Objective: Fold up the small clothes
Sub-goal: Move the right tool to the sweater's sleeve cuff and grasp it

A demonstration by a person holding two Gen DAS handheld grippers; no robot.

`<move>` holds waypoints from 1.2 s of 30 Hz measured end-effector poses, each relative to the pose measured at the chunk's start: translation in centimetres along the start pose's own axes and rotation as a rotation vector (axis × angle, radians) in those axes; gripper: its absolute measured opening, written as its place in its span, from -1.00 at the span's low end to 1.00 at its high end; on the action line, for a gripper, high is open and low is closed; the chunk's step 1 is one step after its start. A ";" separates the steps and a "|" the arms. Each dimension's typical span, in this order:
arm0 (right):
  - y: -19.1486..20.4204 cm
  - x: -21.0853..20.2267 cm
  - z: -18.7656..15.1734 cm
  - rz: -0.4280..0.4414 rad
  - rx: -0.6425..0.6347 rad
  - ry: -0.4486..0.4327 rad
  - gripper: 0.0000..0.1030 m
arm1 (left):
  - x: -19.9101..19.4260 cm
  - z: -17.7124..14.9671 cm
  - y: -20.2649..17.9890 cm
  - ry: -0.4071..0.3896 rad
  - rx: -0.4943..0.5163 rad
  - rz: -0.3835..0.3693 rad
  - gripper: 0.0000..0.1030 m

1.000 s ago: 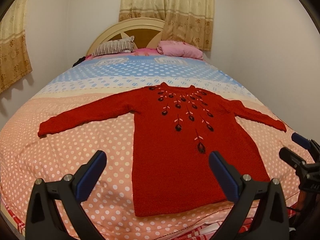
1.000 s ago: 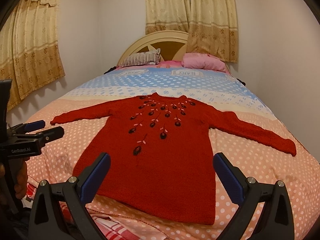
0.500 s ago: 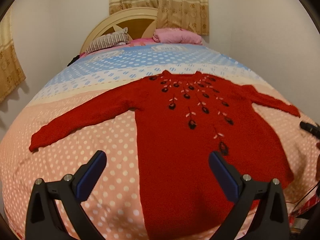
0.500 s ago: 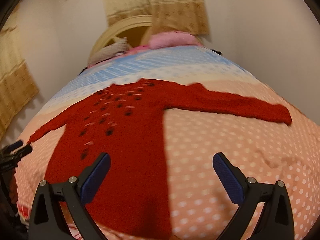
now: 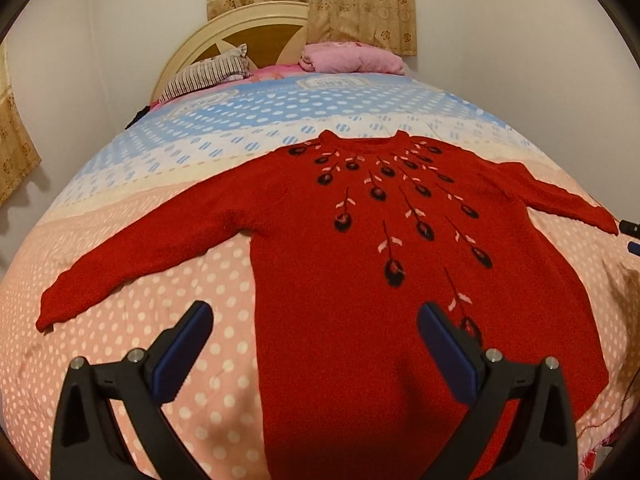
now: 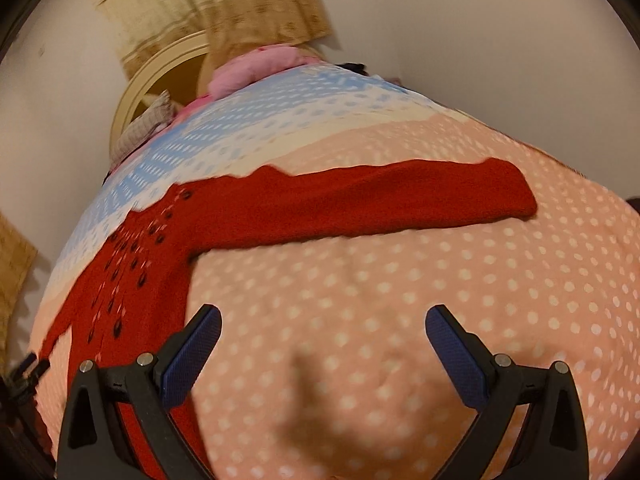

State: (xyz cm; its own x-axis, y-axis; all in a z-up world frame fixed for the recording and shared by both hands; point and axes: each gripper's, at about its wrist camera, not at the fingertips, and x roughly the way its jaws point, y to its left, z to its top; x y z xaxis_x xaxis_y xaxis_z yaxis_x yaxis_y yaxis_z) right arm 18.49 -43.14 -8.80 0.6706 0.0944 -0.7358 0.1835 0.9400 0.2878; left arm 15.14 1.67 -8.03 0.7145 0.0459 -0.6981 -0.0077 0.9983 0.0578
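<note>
i'm at the approach step with the left gripper (image 5: 312,332) and right gripper (image 6: 322,334) both spread and empty above the flat red sweater (image 5: 400,280), next pinching its sleeve (image 6: 400,204) at twelve o'clock

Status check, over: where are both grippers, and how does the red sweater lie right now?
Left gripper open, above sweater's side edge. Right gripper open, above bare bedspread. Red sweater flat, unfolded, sleeves spread. Nothing on it.
</note>
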 end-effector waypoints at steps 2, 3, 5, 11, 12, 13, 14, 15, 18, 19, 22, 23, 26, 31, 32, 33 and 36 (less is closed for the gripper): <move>-1.6 0.4 0.9 -0.020 0.032 -0.004 0.98 | 0.5 0.2 -0.1 -0.011 0.004 0.017 1.00; -2.5 0.5 1.5 -0.036 0.047 -0.010 0.98 | 0.8 0.3 -0.2 -0.015 0.001 0.023 1.00; -4.1 0.8 2.5 -0.063 0.067 -0.021 0.97 | 1.5 0.5 -0.2 -0.015 -0.005 0.034 1.00; -8.2 1.8 4.9 -0.114 0.125 -0.025 0.81 | 3.7 0.8 0.2 0.001 -0.030 0.068 1.00; -9.0 2.1 5.4 -0.118 0.136 -0.020 0.80 | 4.0 0.9 0.3 0.003 -0.035 0.074 1.00; -9.4 2.3 5.6 -0.124 0.141 -0.019 0.80 | 4.4 0.9 0.4 0.008 -0.038 0.082 1.00; -9.8 2.5 5.9 -0.133 0.149 -0.018 0.80 | 4.6 0.9 0.5 0.011 -0.040 0.088 1.00; -10.6 2.8 6.3 -0.137 0.165 -0.016 0.80 | 4.7 0.9 0.6 0.012 -0.044 0.096 1.00; -12.6 3.4 7.1 -0.133 0.218 -0.013 0.71 | 5.2 0.9 1.2 0.022 -0.071 0.102 1.00; -13.2 3.7 7.5 -0.142 0.232 -0.012 0.59 | 5.3 0.9 1.3 0.025 -0.079 0.102 1.00; -15.0 4.4 8.3 -0.164 0.273 -0.001 0.52 | 5.7 0.9 1.4 0.024 -0.076 0.117 1.00; -15.7 4.7 8.5 -0.171 0.286 0.002 0.49 | 5.7 1.0 1.4 0.020 -0.070 0.127 1.00; -17.0 5.4 8.9 -0.158 0.316 0.015 0.27 | 6.1 1.2 1.4 0.005 -0.050 0.172 1.00; -18.1 6.3 9.0 -0.106 0.340 0.029 0.13 | 6.9 1.6 2.2 0.006 -0.062 0.202 1.00; -17.9 6.5 9.0 -0.105 0.336 0.033 0.13 | 7.1 1.7 2.4 0.006 -0.066 0.207 1.00; -17.8 6.7 9.0 -0.092 0.331 0.040 0.12 | 7.2 1.8 2.6 0.006 -0.074 0.211 1.00; -17.1 7.4 8.9 -0.062 0.302 0.056 -0.25 | 7.5 1.6 3.1 0.018 -0.096 0.209 1.00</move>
State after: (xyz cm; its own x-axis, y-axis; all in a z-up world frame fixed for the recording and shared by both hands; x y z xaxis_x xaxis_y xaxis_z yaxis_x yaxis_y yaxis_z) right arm 26.71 -61.44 -13.77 0.6126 0.0654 -0.7877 0.4338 0.8053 0.4042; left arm 21.60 5.08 -11.99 0.6777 0.2517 -0.6909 -0.2213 0.9658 0.1348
